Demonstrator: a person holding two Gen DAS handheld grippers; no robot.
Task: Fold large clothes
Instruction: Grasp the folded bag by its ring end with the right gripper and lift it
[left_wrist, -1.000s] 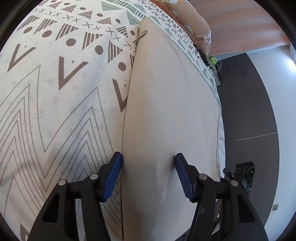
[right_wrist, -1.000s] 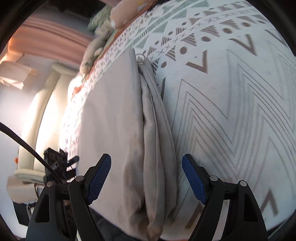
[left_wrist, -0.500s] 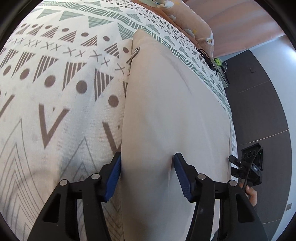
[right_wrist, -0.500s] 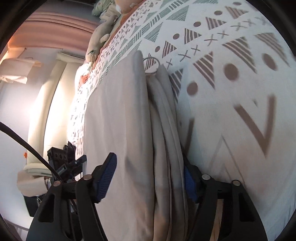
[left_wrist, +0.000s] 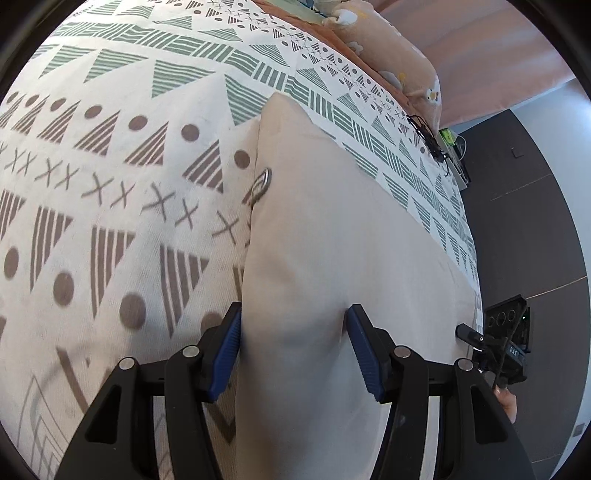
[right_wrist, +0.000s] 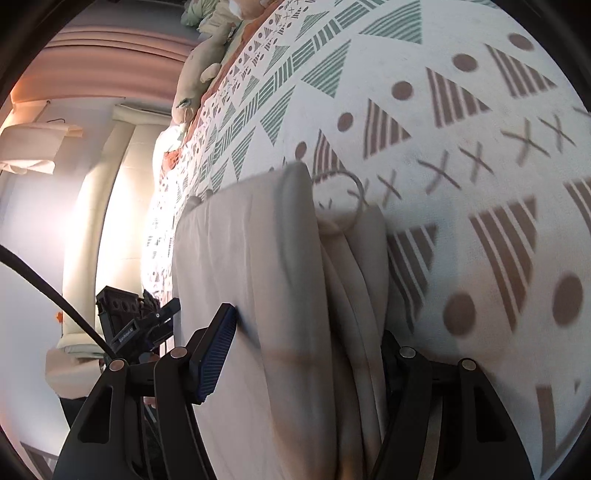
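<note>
A beige garment (left_wrist: 332, 240) lies folded in a long strip on the patterned bedspread (left_wrist: 129, 147), with a metal ring (left_wrist: 261, 182) at its left edge. My left gripper (left_wrist: 294, 343) is shut on the near end of the strip, both blue pads pressing into the cloth. In the right wrist view the same garment (right_wrist: 251, 258) shows stacked folded layers beside its ring (right_wrist: 347, 192). My right gripper (right_wrist: 306, 343) has those layers between its jaws, which are closing. Its left pad touches the top sheet and its right pad is hidden behind the folds.
The bedspread (right_wrist: 461, 147) stretches far to the side of the garment. A peach pillow (left_wrist: 399, 59) and a plush toy (right_wrist: 201, 70) lie at the head of the bed. A black cable (left_wrist: 428, 136) lies at the bed edge, above dark floor (left_wrist: 524, 221).
Both grippers and the garment have slid along the bed toward the green-triangle band. The right jaws have narrowed onto the folded layers. The left grip is unchanged.
</note>
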